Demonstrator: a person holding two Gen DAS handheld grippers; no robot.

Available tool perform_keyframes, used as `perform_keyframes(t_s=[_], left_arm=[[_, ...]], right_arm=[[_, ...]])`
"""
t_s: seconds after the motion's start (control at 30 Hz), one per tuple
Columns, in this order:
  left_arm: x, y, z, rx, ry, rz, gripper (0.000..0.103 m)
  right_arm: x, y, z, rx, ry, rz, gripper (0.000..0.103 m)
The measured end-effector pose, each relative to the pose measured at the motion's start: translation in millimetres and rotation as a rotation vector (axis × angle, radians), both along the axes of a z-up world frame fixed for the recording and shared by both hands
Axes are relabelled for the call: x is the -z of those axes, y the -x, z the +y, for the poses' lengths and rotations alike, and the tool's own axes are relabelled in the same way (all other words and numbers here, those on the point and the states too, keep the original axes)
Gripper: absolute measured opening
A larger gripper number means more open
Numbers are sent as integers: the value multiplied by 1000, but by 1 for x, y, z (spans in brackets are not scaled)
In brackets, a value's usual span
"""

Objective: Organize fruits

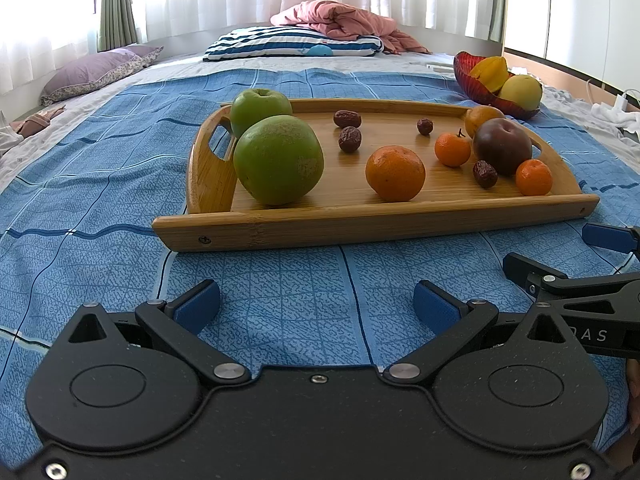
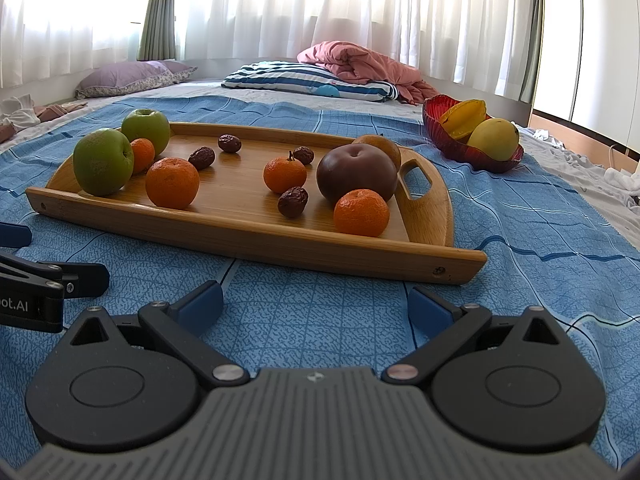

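Note:
A wooden tray [image 1: 360, 220] [image 2: 248, 232] lies on the blue bedspread. It carries two green apples [image 1: 278, 158] [image 2: 103, 161], several oranges [image 1: 395, 174] [image 2: 172, 182], a dark plum [image 1: 502, 146] [image 2: 356, 176] and several brown dates [image 1: 350, 139] [image 2: 293, 201]. A red bowl [image 1: 476, 88] [image 2: 460, 148] at the far right holds a star fruit [image 2: 464, 118] and a yellow mango [image 1: 521, 91] [image 2: 494, 139]. My left gripper [image 1: 316, 306] stands open and empty in front of the tray. My right gripper [image 2: 316, 306] is likewise open and empty, just short of the tray's near edge.
A striped pillow [image 1: 292, 42], a pink quilt [image 1: 340, 20] and a purple pillow [image 1: 96, 70] lie at the far end of the bed. White curtains hang behind. White cloth and a cable lie along the bed's right side [image 2: 624, 176].

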State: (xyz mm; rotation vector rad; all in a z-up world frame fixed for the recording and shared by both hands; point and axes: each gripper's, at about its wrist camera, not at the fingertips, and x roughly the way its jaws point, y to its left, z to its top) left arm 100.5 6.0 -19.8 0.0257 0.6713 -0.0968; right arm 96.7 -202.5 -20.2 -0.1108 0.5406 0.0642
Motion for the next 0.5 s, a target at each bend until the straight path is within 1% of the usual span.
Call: perform_keyframes(t_s=[0.5], left_arm=[[0, 1, -1, 1, -3, -3, 103]], right_arm=[[0, 0, 0, 0, -1, 0, 103]])
